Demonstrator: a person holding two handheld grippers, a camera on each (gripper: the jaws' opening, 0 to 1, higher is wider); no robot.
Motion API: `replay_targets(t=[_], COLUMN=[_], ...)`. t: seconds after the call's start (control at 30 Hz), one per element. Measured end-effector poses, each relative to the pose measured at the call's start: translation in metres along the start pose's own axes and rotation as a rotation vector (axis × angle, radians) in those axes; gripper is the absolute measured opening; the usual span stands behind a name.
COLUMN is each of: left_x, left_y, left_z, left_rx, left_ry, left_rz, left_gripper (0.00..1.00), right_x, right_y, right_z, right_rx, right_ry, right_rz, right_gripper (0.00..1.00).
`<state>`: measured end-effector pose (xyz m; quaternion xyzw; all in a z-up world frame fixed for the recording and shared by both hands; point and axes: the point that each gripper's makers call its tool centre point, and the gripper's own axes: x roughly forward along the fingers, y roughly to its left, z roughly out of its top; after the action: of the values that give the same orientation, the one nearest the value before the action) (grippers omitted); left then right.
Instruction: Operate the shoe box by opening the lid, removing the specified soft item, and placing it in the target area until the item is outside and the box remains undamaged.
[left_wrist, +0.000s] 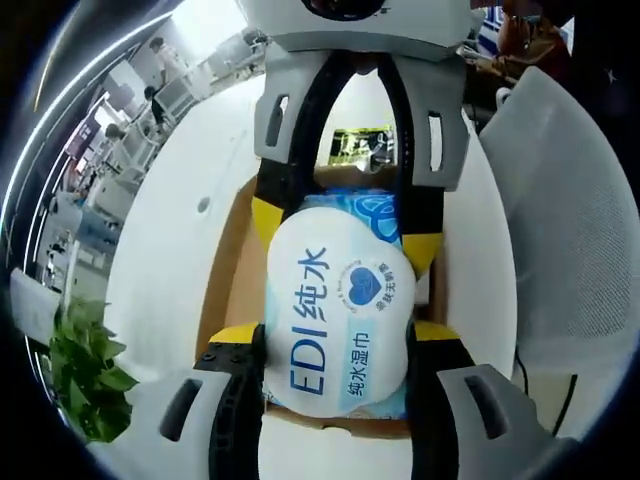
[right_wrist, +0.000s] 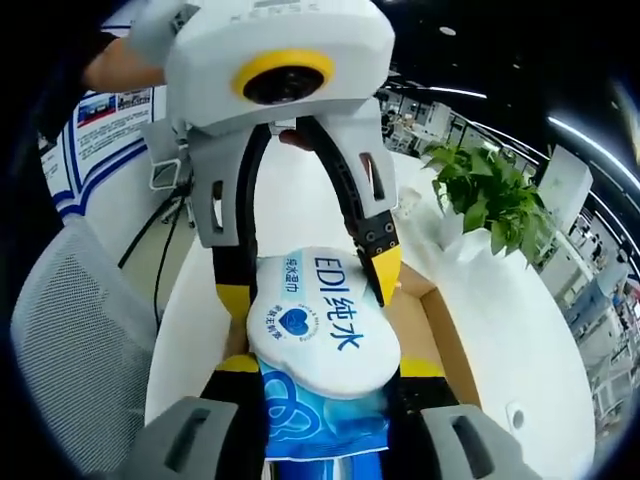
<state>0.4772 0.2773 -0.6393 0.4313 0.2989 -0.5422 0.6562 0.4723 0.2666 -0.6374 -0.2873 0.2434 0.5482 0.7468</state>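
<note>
Left gripper view had my left gripper at the bottom, its yellow-tipped jaws pressed against both sides of the wipes pack, so it was clamped on that pack. I saw the white label with blue "EDI" lettering and a heart mark facing the camera, and the pack sat squarely between the jaws, above the open box. From the top of the same view the right gripper reached in, its jaws flanking the far, blue end of the pack. Right gripper view showed the mirror of that: my right gripper held the blue end of the pack between its tips, and the left gripper came down from above with one yellow tip on each side of the white label. Both were gripping the same pack from opposite ends. I could see the brown cardboard of the box under and beside the pack, resting on a white table. A plant stood on the table, well apart from the box, and a grey mesh chair stood beside the table.
</note>
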Motion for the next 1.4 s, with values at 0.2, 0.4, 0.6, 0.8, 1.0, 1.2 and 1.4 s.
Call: replay_targets(t=[0.2,0.4,0.6,0.8,1.0,1.2,1.4], left_x=[0.001,0.003,0.006,0.009,0.014,0.021,0.028], left_y=[-0.002,-0.004,-0.006,-0.007,-0.008,-0.010,-0.009], left_z=[0.022,0.042,0.061,0.083,0.102,0.120,0.136], left_rx=[0.001,0.006,0.014,0.024,0.031,0.044,0.055], left_ry=[-0.006,-0.010,-0.010,-0.011,-0.016,-0.019,-0.024], left_rz=[-0.009,-0.018,-0.021,-0.023,-0.025,-0.033,-0.038], left_gripper=[0.56,0.56,0.56,0.56,0.56,0.56,0.56], right_x=[-0.021,-0.039,-0.057,-0.077,-0.095,-0.109,-0.121], right_y=[-0.003,-0.005,-0.008,-0.012,-0.017,-0.019,-0.024], right_z=[-0.008,-0.015,-0.023,-0.032,-0.044,-0.055,-0.065], right_rx=[0.007,0.011,0.009,0.009,0.013,0.020,0.026], right_ry=[0.004,0.004,0.009,0.015,0.017,0.016,0.020], right_rz=[0.001,-0.002,-0.011,-0.020,-0.029,-0.037,-0.047], right_gripper=[0.42,0.42,0.42,0.42,0.42,0.42,0.42])
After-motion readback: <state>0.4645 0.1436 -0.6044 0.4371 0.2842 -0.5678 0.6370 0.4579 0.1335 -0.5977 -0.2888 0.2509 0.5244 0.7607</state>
